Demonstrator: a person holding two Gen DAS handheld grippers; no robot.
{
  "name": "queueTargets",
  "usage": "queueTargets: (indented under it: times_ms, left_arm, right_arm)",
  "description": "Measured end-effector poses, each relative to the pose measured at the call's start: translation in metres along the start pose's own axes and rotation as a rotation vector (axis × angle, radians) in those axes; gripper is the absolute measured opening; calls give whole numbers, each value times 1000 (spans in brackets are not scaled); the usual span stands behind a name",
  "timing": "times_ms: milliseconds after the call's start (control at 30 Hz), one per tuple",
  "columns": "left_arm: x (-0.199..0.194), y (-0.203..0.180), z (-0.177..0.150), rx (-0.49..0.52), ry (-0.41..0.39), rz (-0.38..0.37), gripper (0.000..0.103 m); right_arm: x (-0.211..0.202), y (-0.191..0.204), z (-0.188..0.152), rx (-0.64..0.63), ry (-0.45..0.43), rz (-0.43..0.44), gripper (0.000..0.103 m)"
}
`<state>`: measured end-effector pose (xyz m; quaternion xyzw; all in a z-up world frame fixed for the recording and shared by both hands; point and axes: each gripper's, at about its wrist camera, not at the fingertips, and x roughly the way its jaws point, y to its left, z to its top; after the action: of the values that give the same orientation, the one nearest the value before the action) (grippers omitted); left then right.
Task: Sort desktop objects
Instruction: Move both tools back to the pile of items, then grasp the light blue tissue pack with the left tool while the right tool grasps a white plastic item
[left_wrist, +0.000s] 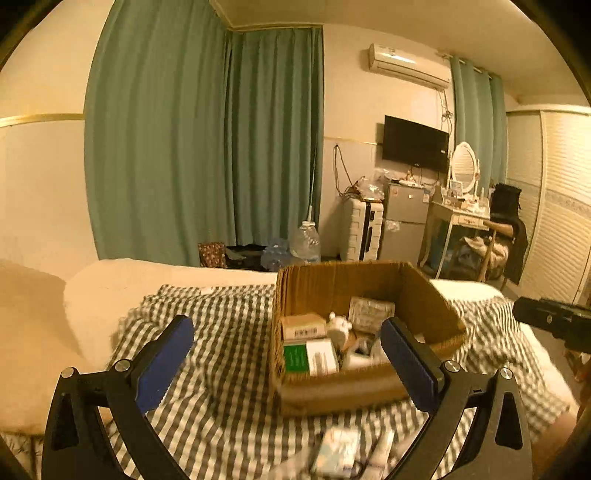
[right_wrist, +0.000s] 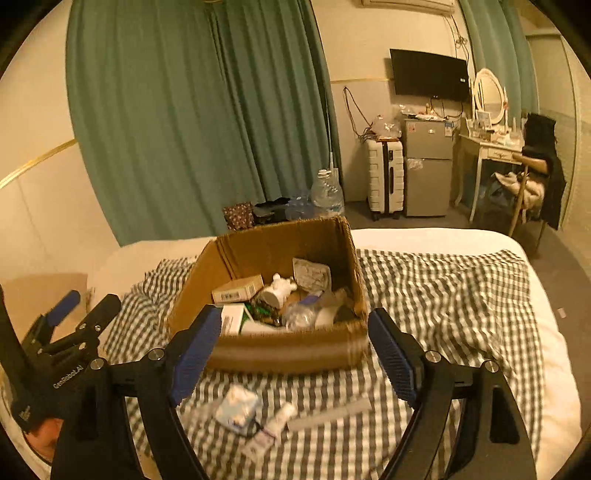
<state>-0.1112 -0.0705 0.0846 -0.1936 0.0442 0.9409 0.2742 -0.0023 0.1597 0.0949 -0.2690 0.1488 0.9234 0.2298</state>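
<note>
1. The right gripper (right_wrist: 295, 350) hangs over a checked cloth (right_wrist: 443, 295) on a bed (right_wrist: 546, 332), its blue-padded jaws spread wide and empty.
2. Between and beyond the jaws sits a cardboard box (right_wrist: 280, 350) holding small boxes, a white figurine (right_wrist: 279, 290) and packets.
3. On the cloth near the box lie a pale packet (right_wrist: 238, 406), a tube (right_wrist: 279, 419) and a white strip (right_wrist: 332, 413).
4. The left gripper (right_wrist: 70, 321) shows at the left edge, jaws parted.

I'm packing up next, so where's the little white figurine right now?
The white figurine stands inside the cardboard box on the bed, near its middle, just right of a tan carton.
</note>
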Motion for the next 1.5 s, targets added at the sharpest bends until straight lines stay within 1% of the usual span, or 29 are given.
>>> queueTargets:
  times_ms: [67,167,233,367,433,533,633,767,833,900,1000,1100,1233,1267,1300,1333,1367,1400,1433,1467,1500]
  left_arm:
    - [-4,-3,-12,15,17,-7,103]
    - [-9,-5,-41,15,61,-16,103]
    - [-5,-8,-63,1,94,-23,103]
    - [14,-14,-101,-39,174,-35,103]
    - [27,-19,-118,-32,211,-33,103]
    - [43,-27,-139,0,243,-33,103]
    - [62,-34,-153,22,265,-48,103]
    - [88,-40,-164,21,288,-75,103]
    - [101,-43,-166,20,293,-86,103]
    - [111,-45,-169,22,296,-90,103]
    - [126,-41,-171,0,318,-83,103]
    - [135,-37,-175,-39,343,-96,103]
    - [143,-38,-177,-46,368,-124,102]
    - [144,-39,-177,-44,375,-137,98]
    - [145,-40,-178,-42,381,-152,91]
    - [145,-41,-178,-39,382,-172,87]
    - [145,-41,-177,-36,380,-189,78]
    - [143,-43,-177,-29,377,-210,69]
    - [142,-44,-176,-23,375,-222,65]
    - [140,-46,-176,-15,373,-233,56]
    - [140,-48,-175,-5,370,-242,53]
  right_arm:
    - [-1,0,-13,1,20,4,82]
    - [5,1,-37,7,62,-3,82]
    - [14,1,-56,19,90,-10,82]
    - [35,-5,-92,47,141,-52,82]
    - [49,-11,-106,71,175,-74,82]
    - [74,-25,-125,117,230,-113,82]
    - [91,-37,-133,158,265,-132,82]
    - [118,-46,-140,187,302,-162,81]
    - [129,-48,-141,192,319,-173,80]
    - [142,-49,-142,203,337,-179,77]
    - [160,-50,-143,216,353,-188,74]
    - [171,-51,-145,226,359,-206,72]
    - [185,-52,-149,227,384,-230,70]
    - [187,-52,-150,217,386,-237,70]
    - [189,-50,-150,195,394,-246,70]
    - [190,-48,-150,176,397,-250,70]
    - [189,-48,-151,169,397,-248,70]
    - [188,-49,-152,164,399,-248,68]
    - [187,-49,-152,159,399,-248,66]
    - [185,-50,-152,153,397,-249,63]
    - [184,-50,-153,148,395,-251,57]
